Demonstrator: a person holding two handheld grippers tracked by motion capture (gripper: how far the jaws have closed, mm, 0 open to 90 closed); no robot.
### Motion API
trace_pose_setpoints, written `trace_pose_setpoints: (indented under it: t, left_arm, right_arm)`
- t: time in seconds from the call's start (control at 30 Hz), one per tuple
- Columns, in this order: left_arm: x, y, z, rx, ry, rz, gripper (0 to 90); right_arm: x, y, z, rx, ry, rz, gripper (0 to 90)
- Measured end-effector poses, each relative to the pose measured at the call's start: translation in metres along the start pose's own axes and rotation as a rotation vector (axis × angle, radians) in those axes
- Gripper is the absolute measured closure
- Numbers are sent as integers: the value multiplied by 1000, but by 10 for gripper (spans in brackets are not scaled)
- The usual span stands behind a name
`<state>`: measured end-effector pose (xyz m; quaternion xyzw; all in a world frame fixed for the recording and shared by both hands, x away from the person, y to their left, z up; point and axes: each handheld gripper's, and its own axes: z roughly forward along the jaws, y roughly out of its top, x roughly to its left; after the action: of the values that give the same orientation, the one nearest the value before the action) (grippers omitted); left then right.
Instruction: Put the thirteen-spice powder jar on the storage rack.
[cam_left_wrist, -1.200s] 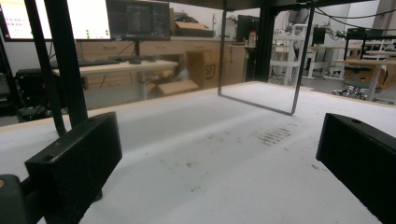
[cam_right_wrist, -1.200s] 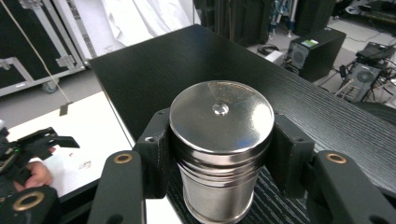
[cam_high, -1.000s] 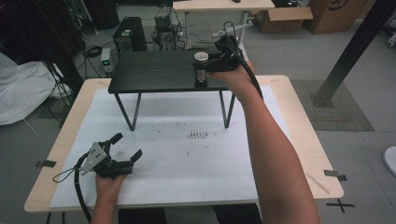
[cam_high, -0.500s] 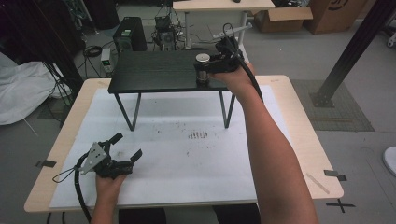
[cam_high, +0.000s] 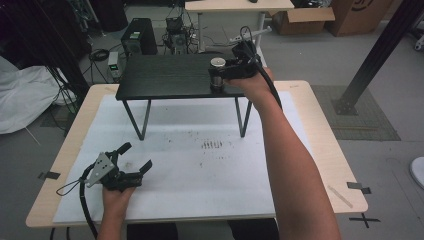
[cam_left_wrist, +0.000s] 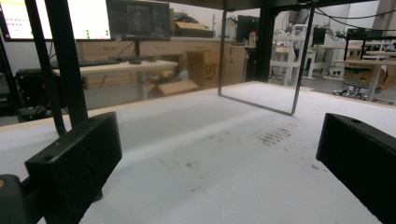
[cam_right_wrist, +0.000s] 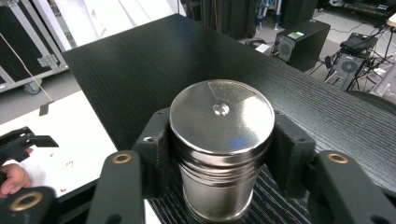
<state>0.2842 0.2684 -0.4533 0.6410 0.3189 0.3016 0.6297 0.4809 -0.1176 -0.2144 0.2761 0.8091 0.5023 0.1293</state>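
A round metal tin (cam_high: 217, 70) with a shiny lid stands on the right end of a black raised shelf (cam_high: 165, 75). My right gripper (cam_high: 216, 80) reaches in from the right with the tin (cam_right_wrist: 219, 140) between its jaws. The pads lie against the tin's sides, though the jaws have just been opening a little. The tin's base rests on the shelf top (cam_right_wrist: 140, 60). My left gripper (cam_high: 136, 156) lies low on the white sheet near the table's front left, jaws wide apart. Nothing sits between them in the left gripper view (cam_left_wrist: 215, 154).
The shelf stands on thin black legs (cam_high: 135, 117) over the white-covered table (cam_high: 200, 200). Dark smudges (cam_high: 212, 145) mark the sheet's middle. Beyond the table are a computer tower (cam_high: 137, 37), a cardboard box (cam_high: 300, 20) and a slanted black post (cam_high: 380, 55).
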Motion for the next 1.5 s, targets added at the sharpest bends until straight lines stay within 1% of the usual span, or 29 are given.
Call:
trace_pose_setpoints:
  t: [0.1, 0.2, 0.37, 0.4, 0.5, 0.6, 0.7, 0.77, 0.9, 1.03, 1.1, 1.23, 1.3, 1.33, 1.37, 1.4, 1.5]
  left_arm:
    - [0, 0, 0, 0, 0, 0, 6]
    - [0, 0, 0, 1, 0, 0, 6]
    - [0, 0, 0, 0, 0, 2, 6]
    - [0, 0, 0, -3, 1, 1, 6]
    - [0, 0, 0, -3, 1, -1, 5]
    - [0, 0, 0, -3, 1, -1, 5]
    - [0, 0, 0, -3, 1, 2, 6]
    - [0, 0, 0, -3, 1, 1, 5]
    - [0, 0, 0, -2, 1, 1, 5]
    - [0, 0, 0, -2, 1, 1, 5]
    - [0, 0, 0, -1, 2, 4, 5]
    - [0, 0, 0, -1, 1, 4, 6]
    - [0, 0, 0, -1, 1, 3, 6]
    - [0, 0, 0, -1, 0, 1, 6]
    - [0, 0, 0, -1, 0, 1, 6]
    - [0, 0, 0, -1, 0, 1, 5]
    - [0, 0, 0, -4, 0, 1, 5]
  right_arm:
    - [1, 0, 0, -12, 3, 1, 391]
    - [2, 0, -1, -5, -5, 0, 376]
    - [2, -1, -3, -6, -14, 14, 357]
    - [1, -3, -4, -13, -6, 26, 337]
    - [1, -4, -6, -15, -12, 27, 330]
    - [-2, -6, -11, -27, -22, 36, 292]
    - [-3, -7, -14, -20, -29, 37, 273]
    - [-3, -8, -18, -30, -25, 40, 257]
    - [-1, -10, -23, -34, -21, 33, 243]
    - [0, -12, -26, -41, -15, 38, 218]
    - [2, -13, -30, -57, -12, 37, 206]
    - [3, -15, -35, -72, -10, 40, 183]
    - [4, -17, -39, -93, -9, 43, 165]
    - [5, -18, -43, -109, 3, 47, 138]
    - [5, -18, -43, -109, 3, 47, 138]
    - [6, -20, -46, -123, 13, 39, 124]
    - [9, -22, -52, -143, 21, 25, 102]
